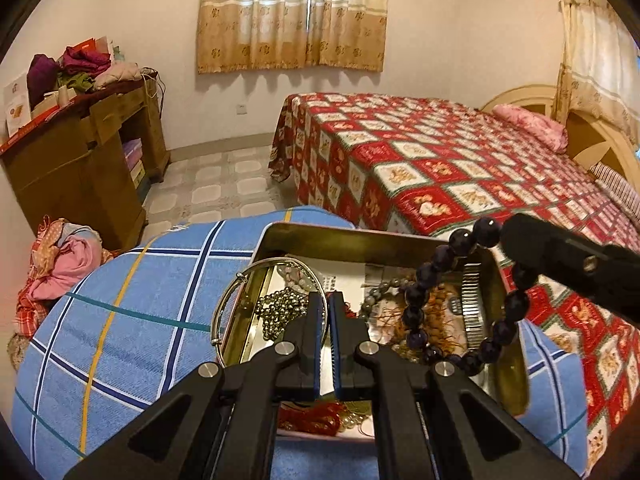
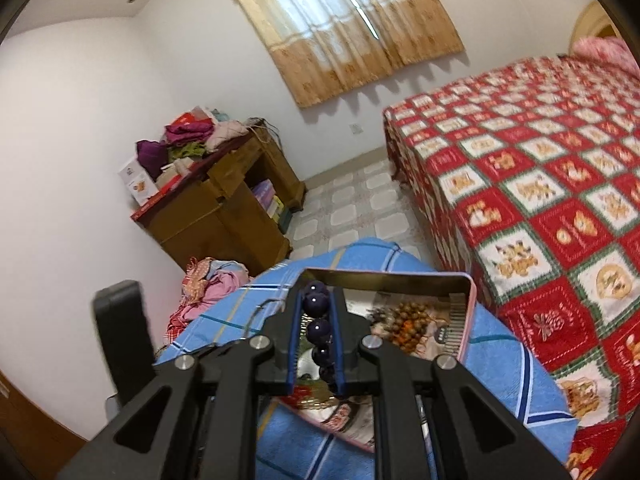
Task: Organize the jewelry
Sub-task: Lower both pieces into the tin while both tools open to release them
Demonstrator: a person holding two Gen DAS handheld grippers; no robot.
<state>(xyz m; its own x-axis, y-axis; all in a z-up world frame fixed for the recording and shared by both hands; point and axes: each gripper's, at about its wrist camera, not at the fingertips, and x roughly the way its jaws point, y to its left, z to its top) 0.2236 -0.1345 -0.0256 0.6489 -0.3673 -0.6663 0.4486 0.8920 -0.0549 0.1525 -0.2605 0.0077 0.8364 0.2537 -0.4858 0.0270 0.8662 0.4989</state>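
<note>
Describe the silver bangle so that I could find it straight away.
Start at the blue checked cushion in front of the red patterned bed; an open metal tin of jewelry sits on it. The silver bangle hangs over the tin's left wall, gripped by the left gripper. Unlike the beaded pieces around it, it is one plain, smooth hoop.
</note>
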